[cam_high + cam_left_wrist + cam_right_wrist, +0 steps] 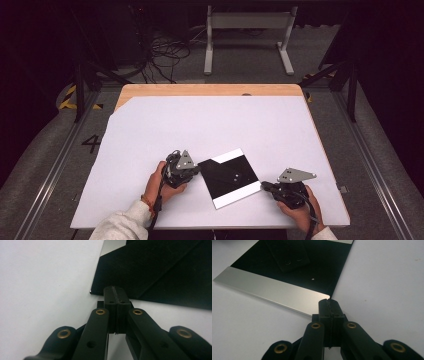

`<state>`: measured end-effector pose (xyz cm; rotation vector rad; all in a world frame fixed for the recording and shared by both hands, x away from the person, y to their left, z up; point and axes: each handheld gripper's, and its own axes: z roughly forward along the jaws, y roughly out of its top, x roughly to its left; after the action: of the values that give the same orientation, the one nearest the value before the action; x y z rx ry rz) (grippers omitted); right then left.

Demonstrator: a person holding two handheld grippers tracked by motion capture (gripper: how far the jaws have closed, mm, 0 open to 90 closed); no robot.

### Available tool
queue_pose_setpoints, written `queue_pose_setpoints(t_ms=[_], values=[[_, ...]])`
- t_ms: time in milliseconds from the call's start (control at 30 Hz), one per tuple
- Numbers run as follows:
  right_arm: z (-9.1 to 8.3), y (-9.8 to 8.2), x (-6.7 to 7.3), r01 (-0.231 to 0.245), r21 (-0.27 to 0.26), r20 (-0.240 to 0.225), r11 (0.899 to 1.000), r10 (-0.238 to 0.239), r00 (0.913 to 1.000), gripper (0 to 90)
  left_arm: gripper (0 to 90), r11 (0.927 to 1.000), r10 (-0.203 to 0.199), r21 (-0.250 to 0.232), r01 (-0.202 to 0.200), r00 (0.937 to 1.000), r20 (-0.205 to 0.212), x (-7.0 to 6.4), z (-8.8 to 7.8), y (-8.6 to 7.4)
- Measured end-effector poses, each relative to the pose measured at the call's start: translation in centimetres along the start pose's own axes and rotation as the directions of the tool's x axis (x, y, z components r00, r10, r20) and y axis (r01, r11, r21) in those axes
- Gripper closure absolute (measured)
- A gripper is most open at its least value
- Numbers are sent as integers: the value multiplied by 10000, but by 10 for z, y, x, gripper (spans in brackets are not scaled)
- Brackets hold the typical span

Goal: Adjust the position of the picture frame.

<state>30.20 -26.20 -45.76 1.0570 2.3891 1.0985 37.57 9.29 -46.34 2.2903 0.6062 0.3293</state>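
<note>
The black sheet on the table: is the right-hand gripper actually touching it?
Touching. In the right gripper view, the shut right gripper has its tips against the corner of the black sheet, with no white table showing between them.

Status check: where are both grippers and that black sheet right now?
Left gripper shut, tips at the folded black glossy sheet, left edge. Right gripper shut at its silver-strip corner. White table cover around it, no obstruction seen.

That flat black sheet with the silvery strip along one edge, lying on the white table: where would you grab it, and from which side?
Probably by a corner or thin edge, coming in low from the side. The flat black sheet with the silvery strip lies flush on the white table, so nothing stands up to pinch from above. The left tool and right tool, both shut, sit at opposite corners; a corner likely needs lifting first.
</note>
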Motion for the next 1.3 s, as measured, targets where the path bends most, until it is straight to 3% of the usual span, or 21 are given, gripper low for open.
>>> queue_pose_setpoints(t_ms=[533,700,967,1167,1300], values=[[6,4,16,441,80,-387,9990,-438,9983,900,899,9967,-760,-306,747,9963,-414,15,0,1],[7,5,19,562,78,-430,9984,-558,9975,900,900,9983,-398,-429,394,9992,-79,7,-17,1],[8,5,20,564,53,-476,9984,-561,9973,900,900,9999,137,-43,-135,9989,455,-9,-35,-8],[10,7,27,698,100,-585,9975,-691,9959,900,900,9998,198,72,-206,9954,937,-18,-46,-27],[12,7,30,751,61,-604,9972,-746,9954,900,900,9993,296,174,-317,9933,1114,-24,-44,-31]])
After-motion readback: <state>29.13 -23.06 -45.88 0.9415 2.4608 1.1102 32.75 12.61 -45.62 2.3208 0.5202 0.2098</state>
